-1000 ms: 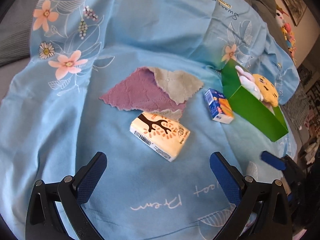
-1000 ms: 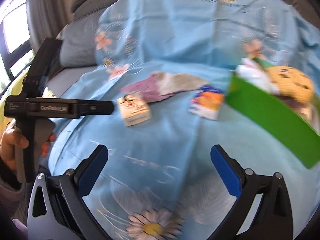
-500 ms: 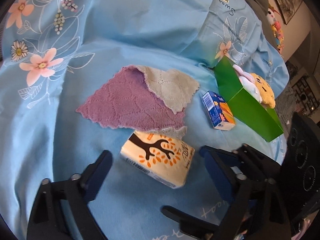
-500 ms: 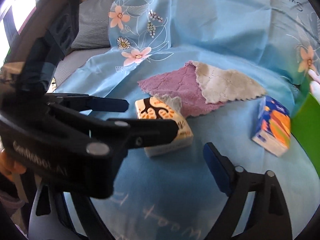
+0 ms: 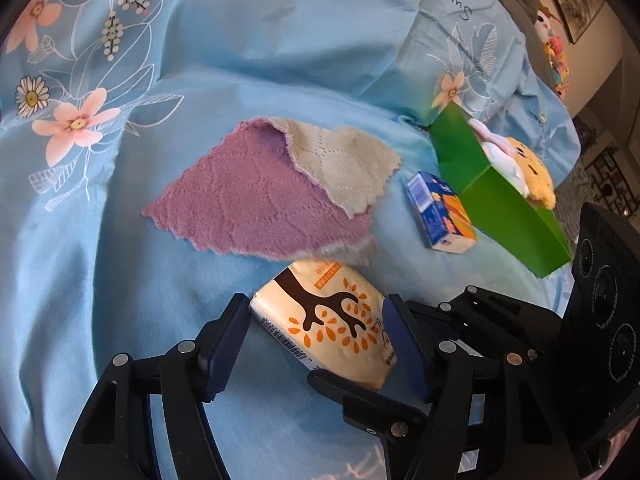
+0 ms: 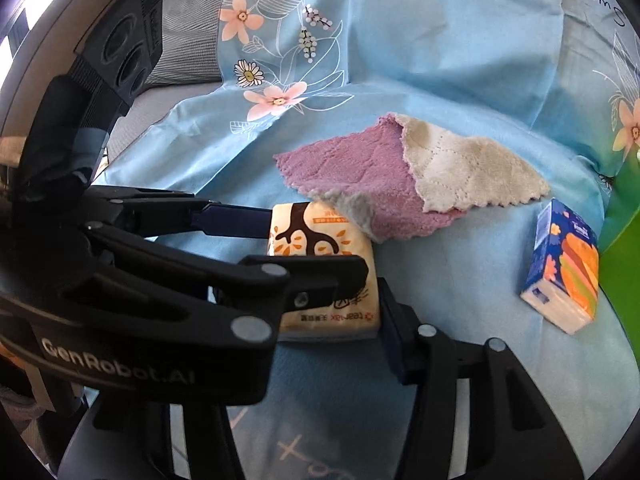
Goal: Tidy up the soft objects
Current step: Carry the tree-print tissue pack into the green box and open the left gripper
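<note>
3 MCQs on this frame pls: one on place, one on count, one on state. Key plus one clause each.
1. Where does the blue-and-orange tissue pack lie?
A. inside the green box
B. on the blue sheet beside the green box
C. on top of the purple cloth

2. How many tissue packs lie on the sheet?
A. one
B. two
C. three

3. What state is the purple cloth in?
A. spread flat with a corner folded over, grey side up
B. rolled into a tube
C. held in the air by a gripper

Key:
1 B: it rests on the blue sheet next to the green box, outside it.
2 B: only that pack and the cream tree-print tissue pack.
3 A: its grey underside shows at the folded corner.
</note>
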